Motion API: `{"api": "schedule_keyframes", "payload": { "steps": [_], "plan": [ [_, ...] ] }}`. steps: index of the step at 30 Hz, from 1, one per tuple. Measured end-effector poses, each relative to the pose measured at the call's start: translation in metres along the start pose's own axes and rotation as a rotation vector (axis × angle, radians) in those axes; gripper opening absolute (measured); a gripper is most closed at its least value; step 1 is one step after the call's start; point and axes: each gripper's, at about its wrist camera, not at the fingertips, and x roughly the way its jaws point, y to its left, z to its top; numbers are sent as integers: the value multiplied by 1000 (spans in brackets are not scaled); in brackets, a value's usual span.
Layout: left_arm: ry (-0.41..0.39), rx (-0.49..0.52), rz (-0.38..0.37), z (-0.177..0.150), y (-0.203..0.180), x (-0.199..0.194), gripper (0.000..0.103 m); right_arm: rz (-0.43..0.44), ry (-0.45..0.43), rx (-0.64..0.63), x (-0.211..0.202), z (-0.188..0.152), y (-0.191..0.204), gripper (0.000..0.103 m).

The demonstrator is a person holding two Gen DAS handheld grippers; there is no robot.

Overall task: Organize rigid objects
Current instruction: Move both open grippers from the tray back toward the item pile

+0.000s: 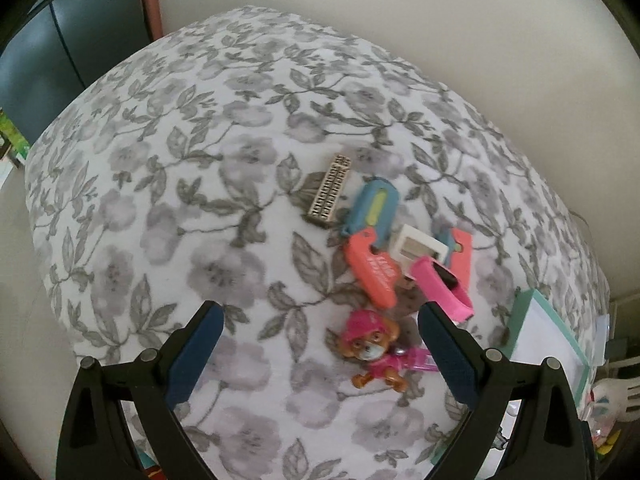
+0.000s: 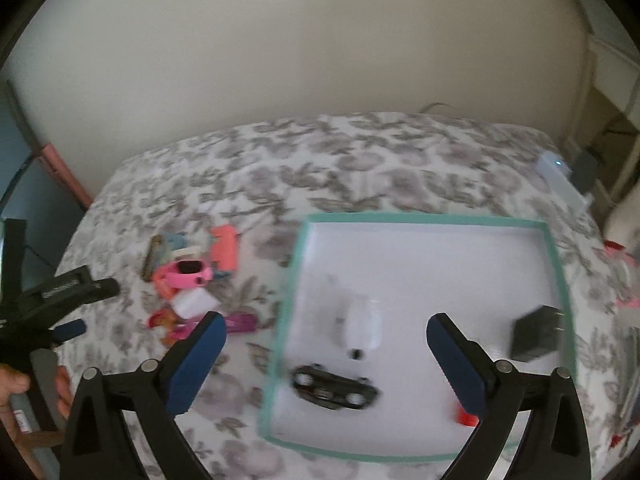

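Observation:
A heap of small toys lies on the floral blanket: a pink-hatted puppy figure, a coral and blue toy, a pink watch, a white square piece and a brown comb-like bar. My left gripper hangs open above the blanket, the puppy figure just inside its right finger. My right gripper stands open over the teal-rimmed white box, nothing between its fingers. In the box lie a black toy car, a white oval piece, a black plug adapter and a small red piece.
The toy heap lies left of the box in the right wrist view, where the left gripper body and a hand show at the left edge. A cream wall runs behind the bed. A dark cabinet stands at the far left.

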Motion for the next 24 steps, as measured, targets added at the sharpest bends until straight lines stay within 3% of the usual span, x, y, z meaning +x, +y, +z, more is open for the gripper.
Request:
{"api": "schedule_keyframes", "payload": {
  "steps": [12, 16, 24],
  "plan": [
    [146, -26, -55, -4, 8, 45, 98, 55, 118, -157, 54, -4, 66, 102],
    [195, -21, -77, -9, 3, 60, 98, 38, 149, -176, 68, -7, 70, 102],
    [219, 51, -64, -15, -15, 71, 98, 26, 160, -169, 73, -9, 63, 102]
  ]
}}
